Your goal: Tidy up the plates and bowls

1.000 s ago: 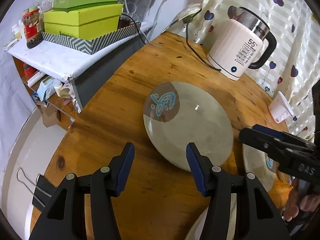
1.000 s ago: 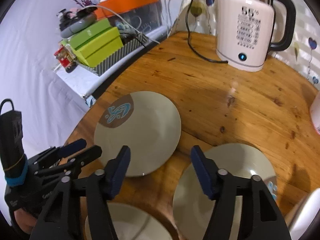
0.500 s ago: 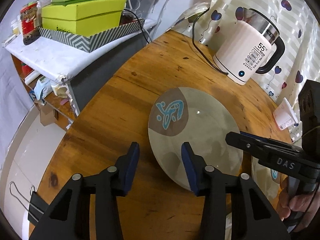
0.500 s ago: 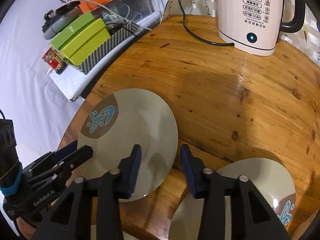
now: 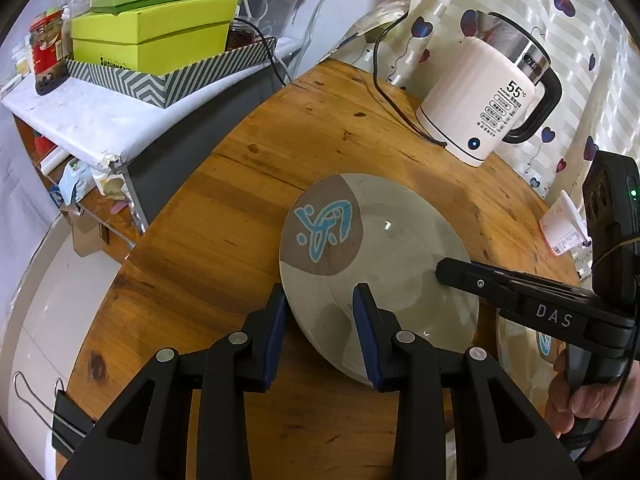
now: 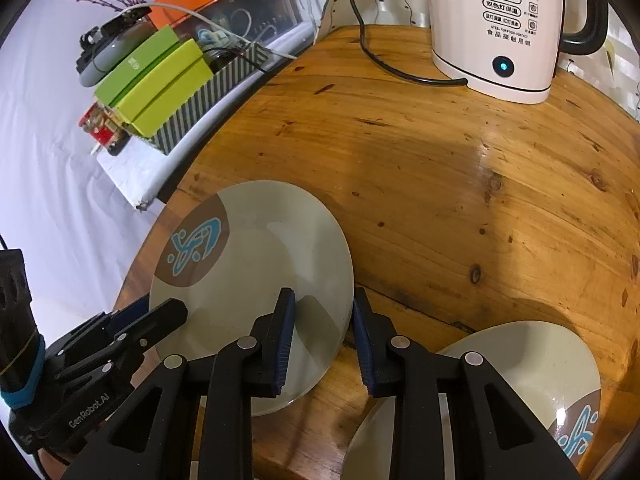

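Note:
A grey plate (image 5: 380, 264) with a brown patch and blue mark lies on the round wooden table (image 5: 224, 208); it also shows in the right wrist view (image 6: 256, 276). My left gripper (image 5: 320, 320) is half closed, its jaws straddling the plate's near left rim. My right gripper (image 6: 323, 322) is half closed, its jaws straddling the plate's right rim; it shows in the left wrist view (image 5: 444, 270) over the plate. A second similar plate (image 6: 520, 384) lies to the right.
A white electric kettle (image 5: 488, 108) with its black cord (image 5: 396, 100) stands at the table's far side. Green boxes (image 5: 156, 36) sit on a white shelf at left. A small white packet (image 5: 564, 224) lies at the right edge. Another plate's rim (image 6: 200, 468) shows below.
Both grippers have moved in onto the plate from opposite sides and their jaws have narrowed a great deal around its rim. The plate has not visibly shifted.

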Action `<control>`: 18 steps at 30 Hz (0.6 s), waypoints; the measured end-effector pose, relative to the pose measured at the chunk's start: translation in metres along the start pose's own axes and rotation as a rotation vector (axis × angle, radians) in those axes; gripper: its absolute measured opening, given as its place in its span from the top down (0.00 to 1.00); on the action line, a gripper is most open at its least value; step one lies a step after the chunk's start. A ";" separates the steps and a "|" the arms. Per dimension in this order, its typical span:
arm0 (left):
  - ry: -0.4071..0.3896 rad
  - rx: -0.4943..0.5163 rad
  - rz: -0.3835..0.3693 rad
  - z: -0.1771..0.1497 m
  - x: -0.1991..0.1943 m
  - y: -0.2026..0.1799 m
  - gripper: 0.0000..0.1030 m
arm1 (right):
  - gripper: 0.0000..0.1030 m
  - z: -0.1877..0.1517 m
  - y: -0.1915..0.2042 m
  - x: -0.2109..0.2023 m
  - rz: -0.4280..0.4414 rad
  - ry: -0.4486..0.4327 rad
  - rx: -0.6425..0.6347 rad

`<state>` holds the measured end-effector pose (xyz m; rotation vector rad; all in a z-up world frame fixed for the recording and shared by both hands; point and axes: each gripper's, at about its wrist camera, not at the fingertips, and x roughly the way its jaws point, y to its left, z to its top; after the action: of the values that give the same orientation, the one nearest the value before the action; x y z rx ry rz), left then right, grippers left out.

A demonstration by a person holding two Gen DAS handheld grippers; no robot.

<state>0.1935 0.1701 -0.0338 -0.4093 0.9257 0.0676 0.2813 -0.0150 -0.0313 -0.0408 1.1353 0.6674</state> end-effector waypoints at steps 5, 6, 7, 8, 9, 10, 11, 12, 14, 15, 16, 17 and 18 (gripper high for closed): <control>-0.011 0.007 0.004 0.000 -0.006 -0.001 0.66 | 0.73 -0.001 0.002 -0.004 0.005 -0.007 -0.002; -0.013 0.008 0.006 -0.001 -0.008 -0.001 0.66 | 0.73 -0.001 0.003 -0.005 0.005 -0.009 -0.004; -0.014 0.008 0.006 -0.001 -0.009 -0.002 0.66 | 0.73 -0.002 0.004 -0.007 0.005 -0.012 -0.007; -0.015 0.008 0.006 -0.001 -0.011 -0.002 0.66 | 0.73 -0.002 0.005 -0.008 0.005 -0.014 -0.008; -0.016 0.008 0.006 -0.002 -0.013 -0.003 0.66 | 0.73 -0.002 0.006 -0.010 0.005 -0.014 -0.008; -0.018 0.010 0.007 -0.003 -0.015 -0.004 0.66 | 0.73 -0.003 0.007 -0.012 0.006 -0.015 -0.007; -0.021 0.012 0.007 -0.004 -0.018 -0.005 0.66 | 0.73 -0.004 0.007 -0.014 0.006 -0.016 -0.008; -0.023 0.014 0.007 -0.005 -0.022 -0.006 0.66 | 0.73 -0.005 0.008 -0.017 0.005 -0.020 -0.009; -0.029 0.020 0.008 -0.007 -0.028 -0.008 0.66 | 0.73 -0.009 0.011 -0.024 0.005 -0.028 -0.013; -0.031 0.022 0.008 -0.009 -0.031 -0.010 0.66 | 0.73 -0.011 0.012 -0.028 0.006 -0.031 -0.013; -0.033 0.025 0.008 -0.011 -0.035 -0.011 0.66 | 0.73 -0.013 0.013 -0.031 0.006 -0.034 -0.012; -0.035 0.027 0.008 -0.013 -0.038 -0.013 0.66 | 0.73 -0.015 0.014 -0.035 0.005 -0.037 -0.012; -0.036 0.030 0.009 -0.015 -0.042 -0.014 0.66 | 0.73 -0.019 0.015 -0.040 0.005 -0.041 -0.012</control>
<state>0.1599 0.1560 -0.0048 -0.3754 0.8916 0.0690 0.2482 -0.0285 -0.0016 -0.0343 1.0918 0.6769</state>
